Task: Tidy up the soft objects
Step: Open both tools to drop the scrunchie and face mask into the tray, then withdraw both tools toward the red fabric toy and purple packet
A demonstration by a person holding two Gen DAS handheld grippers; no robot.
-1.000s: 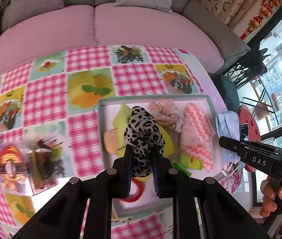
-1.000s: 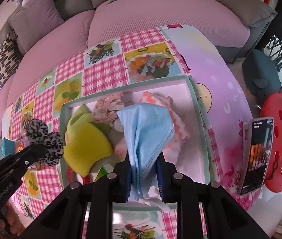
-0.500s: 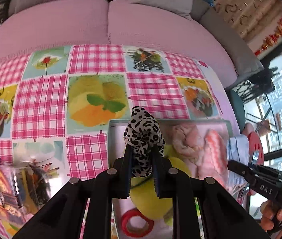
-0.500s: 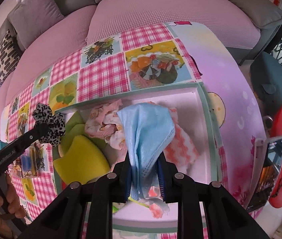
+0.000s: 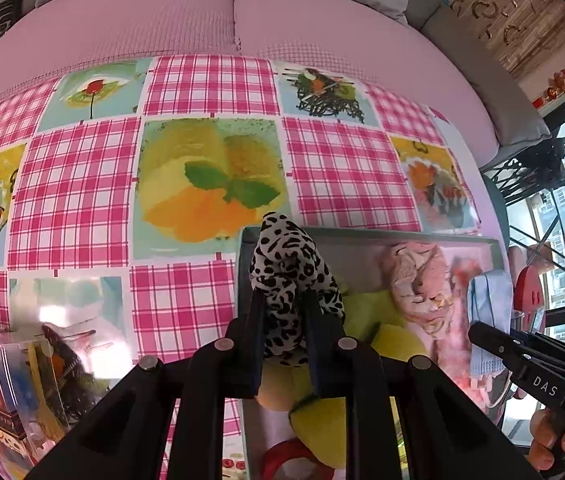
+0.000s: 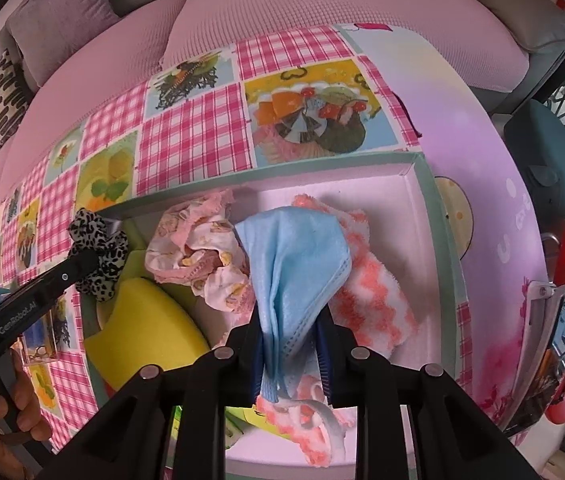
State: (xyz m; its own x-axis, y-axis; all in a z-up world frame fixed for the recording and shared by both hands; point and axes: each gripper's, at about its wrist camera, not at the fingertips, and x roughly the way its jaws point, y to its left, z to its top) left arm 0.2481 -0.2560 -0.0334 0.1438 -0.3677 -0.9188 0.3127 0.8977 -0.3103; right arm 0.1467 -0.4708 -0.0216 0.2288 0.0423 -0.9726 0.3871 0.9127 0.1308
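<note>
Left tool (image 5: 282, 312): clenched on a leopard-print scrunchie (image 5: 288, 268), which stands up out of the jaws at frame centre. It is held over the left rim of the shallow box (image 6: 434, 240); the checked table (image 5: 78, 184) lies directly left of it, the box interior to the right.

Right tool (image 6: 289, 332): a blue cloth (image 6: 294, 256) is pinched between the jaws, long axis running up the frame, folds fanning toward the top. It hangs over the middle of the box, above a pink-and-white fuzzy cloth (image 6: 374, 288) and beside a printed pink fabric (image 6: 198, 248).

Relation that matters: each soft item is judged to sit almost straight below its own tool, so a short drop is all that is called for. The left hand is nearer the box edge and the yellow sponge (image 6: 150, 328).

Surface: glossy pink-checked tablecloth with food pictures. Room: pink sofa (image 5: 142, 12) along the top, grey cushions behind, window at right.
</note>
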